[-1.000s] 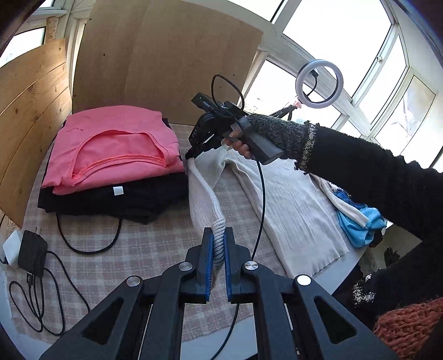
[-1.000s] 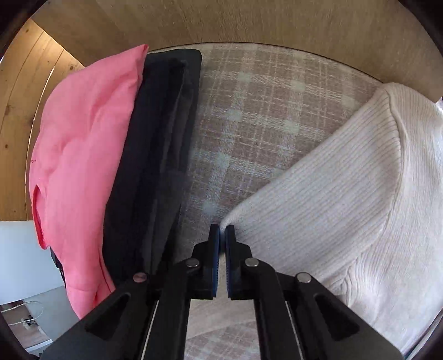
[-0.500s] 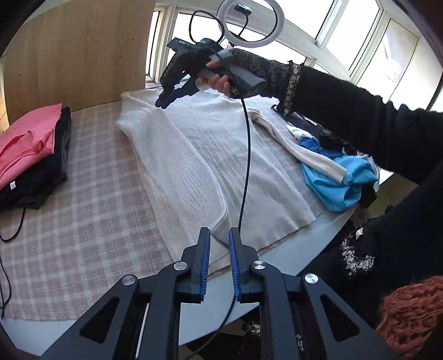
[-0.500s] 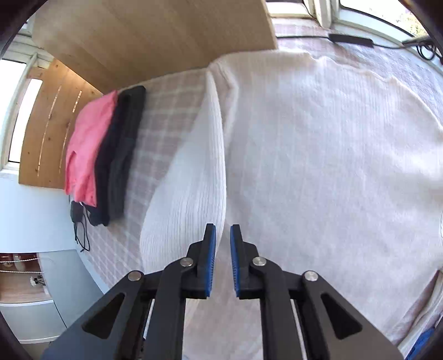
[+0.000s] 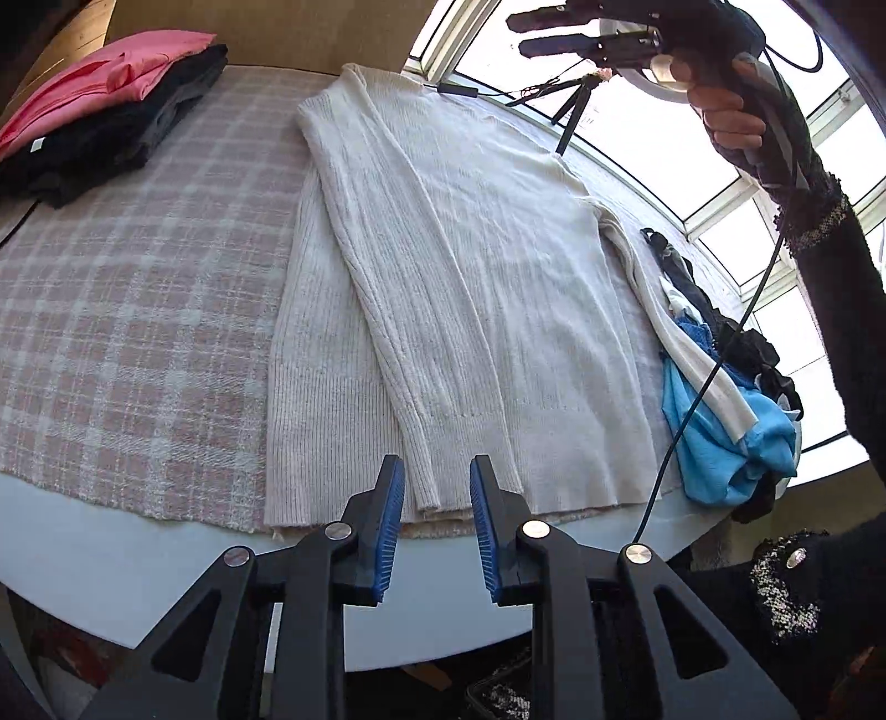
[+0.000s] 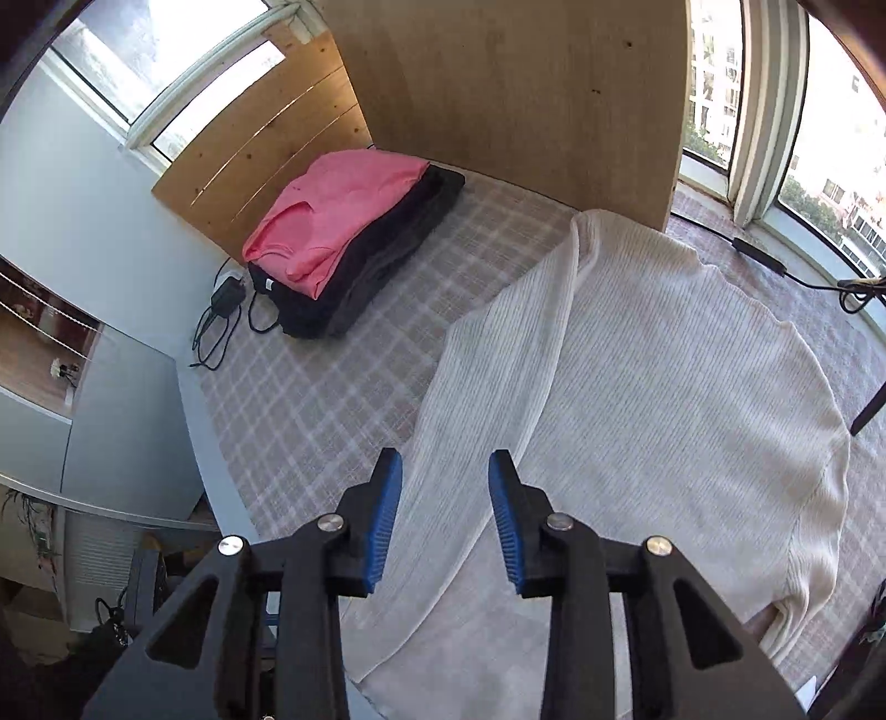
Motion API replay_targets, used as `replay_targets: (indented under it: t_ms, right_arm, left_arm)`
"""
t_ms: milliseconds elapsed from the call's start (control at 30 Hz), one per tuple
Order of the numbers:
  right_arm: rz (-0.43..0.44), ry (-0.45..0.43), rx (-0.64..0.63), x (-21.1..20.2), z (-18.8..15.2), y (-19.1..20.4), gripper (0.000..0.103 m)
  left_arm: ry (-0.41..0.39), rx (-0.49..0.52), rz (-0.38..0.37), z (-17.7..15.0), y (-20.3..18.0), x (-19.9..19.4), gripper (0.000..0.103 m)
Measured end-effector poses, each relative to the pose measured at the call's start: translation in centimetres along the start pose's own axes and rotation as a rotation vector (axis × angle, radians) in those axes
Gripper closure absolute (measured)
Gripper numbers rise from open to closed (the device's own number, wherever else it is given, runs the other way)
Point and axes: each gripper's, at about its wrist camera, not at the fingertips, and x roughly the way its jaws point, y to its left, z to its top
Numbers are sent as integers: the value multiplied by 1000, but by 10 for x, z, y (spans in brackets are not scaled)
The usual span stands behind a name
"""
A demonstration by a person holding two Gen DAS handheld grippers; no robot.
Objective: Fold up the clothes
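A cream ribbed sweater (image 5: 470, 266) lies flat on the checked tablecloth (image 5: 138, 288), one sleeve folded lengthwise over its body. My left gripper (image 5: 434, 518) hovers open above the sleeve cuff at the table's near edge, holding nothing. In the right wrist view the same sweater (image 6: 653, 399) spreads below my right gripper (image 6: 446, 518), which is open and empty, raised above the folded sleeve. The right gripper (image 5: 545, 33) also shows high at the top of the left wrist view, held by a gloved hand (image 5: 731, 105).
A folded pink garment (image 6: 338, 216) sits on dark folded clothes (image 6: 376, 266) at the far corner beside wooden boards (image 6: 266, 149). Blue and dark clothes (image 5: 725, 421) are heaped at the right table edge. A charger and cables (image 6: 221, 310) lie near the stack.
Both grippers let go of the sleeve and opened wide. The sleeve now lies folded along the sweater. Both grippers pulled back and up, the right one lifting high.
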Motion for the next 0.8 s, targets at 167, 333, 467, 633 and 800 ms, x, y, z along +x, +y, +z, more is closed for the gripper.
replay_targets:
  t_ms: [167, 333, 467, 633, 800]
  right_arm:
    - [-79, 104, -45, 108, 45, 23, 71]
    - [-231, 219, -71, 176, 54, 28, 71]
    - [-246, 186, -42, 167, 59, 21, 98]
    - [-170, 140, 46, 147, 62, 3, 98]
    - [-143, 150, 98, 154, 60, -7, 97]
  left_arm:
    - [45, -50, -8, -6, 4, 35, 79]
    - [-4, -81, -38, -14, 2, 33, 79]
    - [-17, -57, -18, -20, -3, 28, 98]
    - [-84, -72, -23, -26, 13, -17, 98]
    - [-31, -170, 100, -21, 56, -6, 97]
